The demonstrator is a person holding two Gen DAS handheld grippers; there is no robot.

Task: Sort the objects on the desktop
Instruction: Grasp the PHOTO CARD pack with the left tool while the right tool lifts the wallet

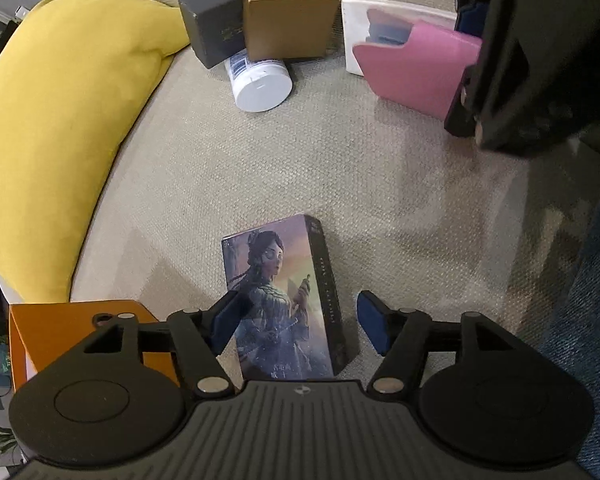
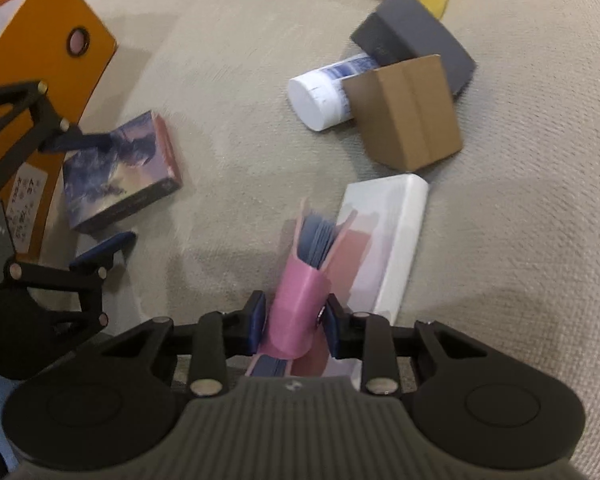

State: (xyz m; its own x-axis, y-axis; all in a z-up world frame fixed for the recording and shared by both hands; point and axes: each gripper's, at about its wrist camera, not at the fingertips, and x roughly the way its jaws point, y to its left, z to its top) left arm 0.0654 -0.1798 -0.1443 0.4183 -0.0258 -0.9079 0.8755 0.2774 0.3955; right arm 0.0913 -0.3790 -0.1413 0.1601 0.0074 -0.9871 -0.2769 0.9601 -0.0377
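Observation:
A card box with a painted woman on its cover (image 1: 284,300) lies flat on the beige cushion surface (image 1: 380,184). My left gripper (image 1: 300,322) is open, its blue pads standing on either side of that box; the right pad is clearly apart from it. In the right wrist view the same box (image 2: 120,176) lies between the left gripper's fingers (image 2: 100,142). My right gripper (image 2: 296,324) is shut on a pink notebook with blue pages (image 2: 300,292), held above a white box (image 2: 396,240). The left wrist view shows the pink notebook (image 1: 416,68) at upper right.
An orange box (image 1: 72,332) stands just left of the left gripper. At the back a brown box (image 1: 288,16), a grey box (image 1: 212,28) and a white bottle on its side (image 1: 260,84) lie huddled together. A yellow cushion (image 1: 60,128) borders the left side.

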